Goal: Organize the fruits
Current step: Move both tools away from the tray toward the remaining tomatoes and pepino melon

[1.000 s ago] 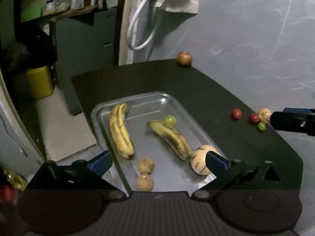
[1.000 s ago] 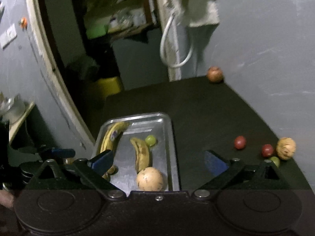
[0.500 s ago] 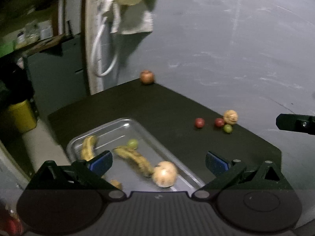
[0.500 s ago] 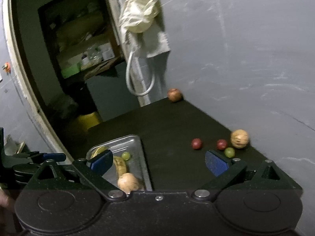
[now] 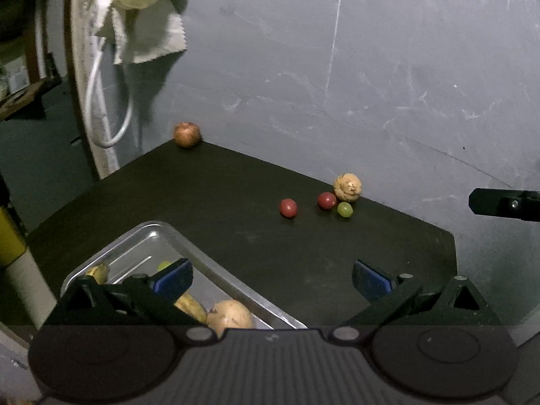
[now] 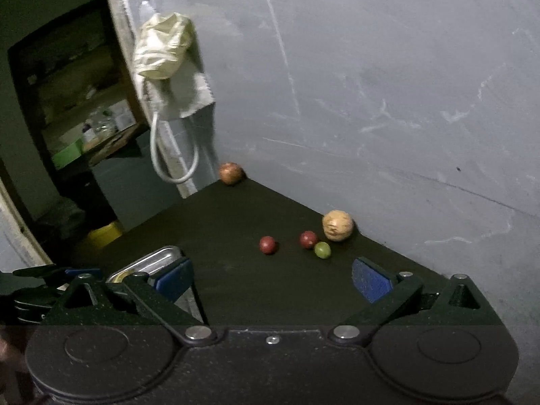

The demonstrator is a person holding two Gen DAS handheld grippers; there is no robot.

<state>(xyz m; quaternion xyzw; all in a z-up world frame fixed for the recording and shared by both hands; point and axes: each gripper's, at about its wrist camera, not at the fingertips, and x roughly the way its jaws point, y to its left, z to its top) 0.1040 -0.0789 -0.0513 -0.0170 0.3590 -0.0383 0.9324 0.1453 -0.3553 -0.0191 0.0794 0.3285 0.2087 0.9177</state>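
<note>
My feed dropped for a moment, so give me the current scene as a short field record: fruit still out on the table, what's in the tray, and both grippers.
loose on table: two red fruits, green grape, tan round fruit, reddish apple at the far corner by the wall
tray: metal tray holds bananas, a tan round fruit and a green grape, all partly hidden
left gripper: open, nothing between its fingers
right gripper: open, nothing between its fingers, aimed toward the loose cluster
table: dark tabletop
</note>
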